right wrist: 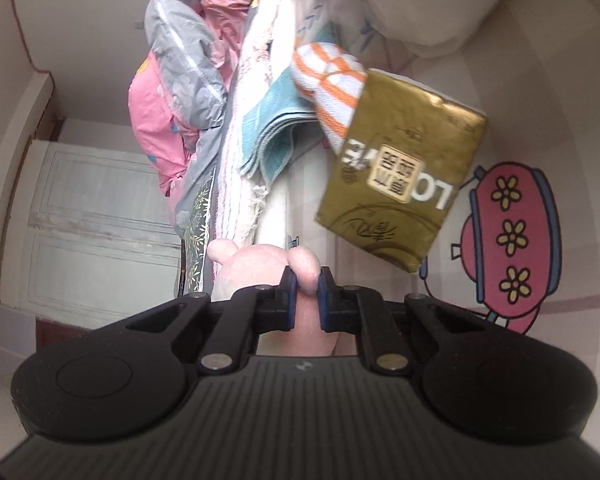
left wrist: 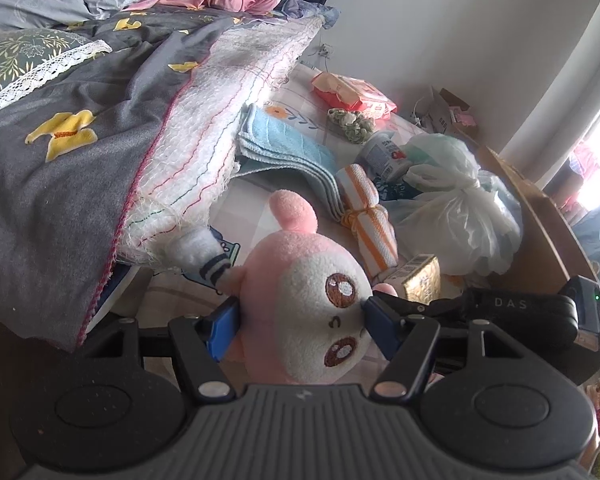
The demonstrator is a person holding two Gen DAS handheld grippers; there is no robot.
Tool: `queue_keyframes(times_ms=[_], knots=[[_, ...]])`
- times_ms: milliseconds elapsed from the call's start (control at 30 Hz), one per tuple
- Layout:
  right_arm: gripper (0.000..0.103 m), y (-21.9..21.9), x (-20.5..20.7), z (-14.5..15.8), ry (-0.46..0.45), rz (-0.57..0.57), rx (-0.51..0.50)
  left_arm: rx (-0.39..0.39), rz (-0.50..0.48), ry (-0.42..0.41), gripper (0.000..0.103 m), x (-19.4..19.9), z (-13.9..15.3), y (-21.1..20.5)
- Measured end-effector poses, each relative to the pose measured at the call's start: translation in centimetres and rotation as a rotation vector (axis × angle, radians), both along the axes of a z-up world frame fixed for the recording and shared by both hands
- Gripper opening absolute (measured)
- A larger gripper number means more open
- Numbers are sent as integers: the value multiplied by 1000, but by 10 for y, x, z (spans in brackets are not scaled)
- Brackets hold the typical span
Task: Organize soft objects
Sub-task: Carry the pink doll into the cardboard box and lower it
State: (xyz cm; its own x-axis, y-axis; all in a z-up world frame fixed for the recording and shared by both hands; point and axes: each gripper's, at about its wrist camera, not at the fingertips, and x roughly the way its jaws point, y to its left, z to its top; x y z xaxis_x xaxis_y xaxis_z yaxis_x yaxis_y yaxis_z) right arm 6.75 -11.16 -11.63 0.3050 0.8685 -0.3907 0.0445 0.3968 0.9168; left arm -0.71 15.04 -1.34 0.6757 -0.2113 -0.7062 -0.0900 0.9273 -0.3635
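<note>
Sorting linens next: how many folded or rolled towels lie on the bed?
2: a folded blue terry towel and, beside it, a rolled orange-striped towel. More may be hidden under the blankets.

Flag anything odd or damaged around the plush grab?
Both tongs clamp one pink plush toy: left tongs squeeze its head, right tongs pinch a limb. The white blanket has a frayed edge.

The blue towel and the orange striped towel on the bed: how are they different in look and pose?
The blue towel is one plain colour; the orange striped towel has orange and white bands. The blue towel lies folded flat in layers; the orange striped towel is rolled into a bundle and tied around its middle. The blue towel is wider. Both lie on the bed, touching each other.
</note>
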Motion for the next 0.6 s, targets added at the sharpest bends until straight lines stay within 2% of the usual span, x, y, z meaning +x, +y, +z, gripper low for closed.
queue_keyframes(times_ms=[133, 300, 467, 600], knots=[[9, -7, -4, 19, -67, 5, 7, -27, -9, -30, 69, -4, 17, -3], [9, -28, -5, 49, -160, -26, 18, -19, -66, -94, 69, 2, 46, -27], [9, -79, 3, 82, -245, -113, 36, -20, -179, -169, 69, 27, 74, -72], [9, -131, 7, 111, -333, -206, -6, -34, -306, -219, 69, 56, 91, -128]])
